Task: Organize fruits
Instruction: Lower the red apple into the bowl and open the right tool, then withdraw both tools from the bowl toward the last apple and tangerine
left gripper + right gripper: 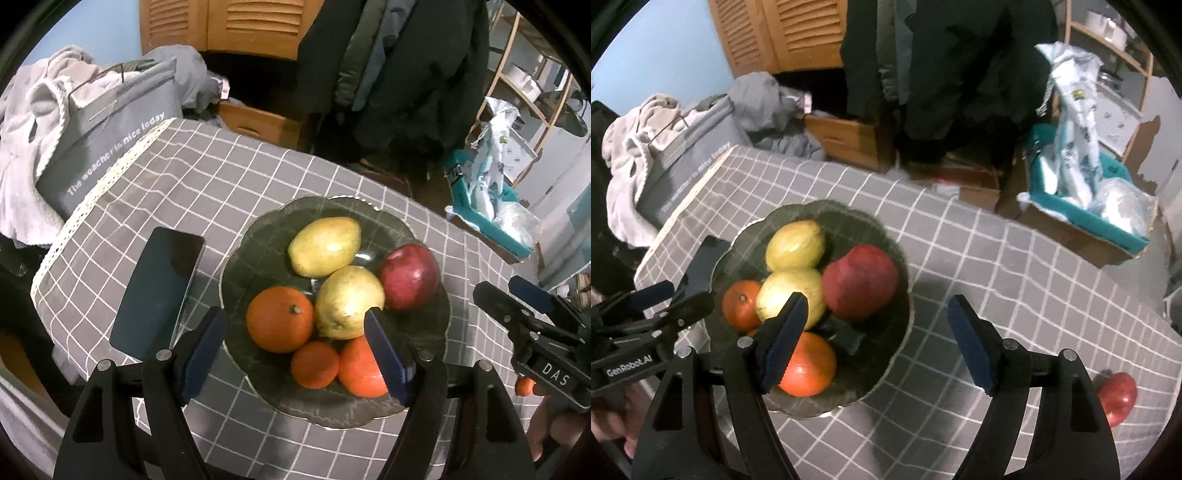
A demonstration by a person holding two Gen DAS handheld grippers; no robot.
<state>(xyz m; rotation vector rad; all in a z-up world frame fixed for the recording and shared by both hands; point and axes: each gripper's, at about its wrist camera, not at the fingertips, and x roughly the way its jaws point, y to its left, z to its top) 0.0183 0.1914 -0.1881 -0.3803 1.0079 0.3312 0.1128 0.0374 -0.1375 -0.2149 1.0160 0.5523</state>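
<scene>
Both grippers, left and right, hover open-jawed over the fruit plate.

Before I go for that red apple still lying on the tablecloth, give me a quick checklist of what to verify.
1. Right hand-held gripper open and empty: ok.
2. Left hand-held gripper open and empty: ok.
3. Loose red apple unobstructed on the tablecloth: ok, though near the view's edge.
4. Room left in the plate: cannot tell; six fruits nearly fill it.
5. Phone clear of the plate: cannot tell; it lies close beside the rim.
</scene>
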